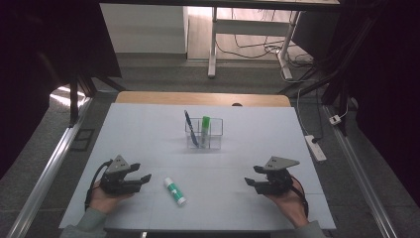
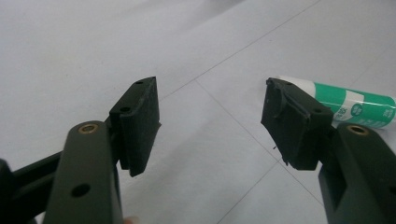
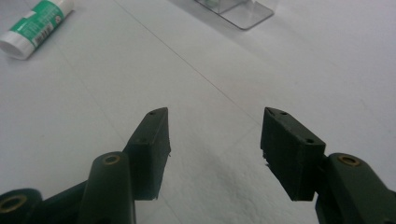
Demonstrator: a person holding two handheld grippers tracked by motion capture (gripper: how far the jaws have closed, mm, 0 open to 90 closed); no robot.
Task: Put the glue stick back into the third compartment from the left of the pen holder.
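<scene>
Left gripper point(image 1: 143, 177), nearest, jaws apart and empty; the green-and-white cylindrical glue stick point(image 1: 175, 191) lies flat just beyond its right jaw. Right gripper point(image 1: 251, 175), also open, is well apart. Risk: a jaw's nudge rolls the stick away.

Desk point(image 1: 148, 124), white-covered, its wooden edge showing at 12 o'clock. Clear compartmented holder point(image 1: 204, 133) standing just beyond the centre, holding a blue pen point(image 1: 190, 127) leaning toward 11 o'clock and an upright green-capped stick point(image 1: 205, 130). White power strip point(image 1: 315, 147) lying on the floor at 3 o'clock. White-legged table frame point(image 1: 214, 44) standing at 12 o'clock, cables trailing beneath.
</scene>
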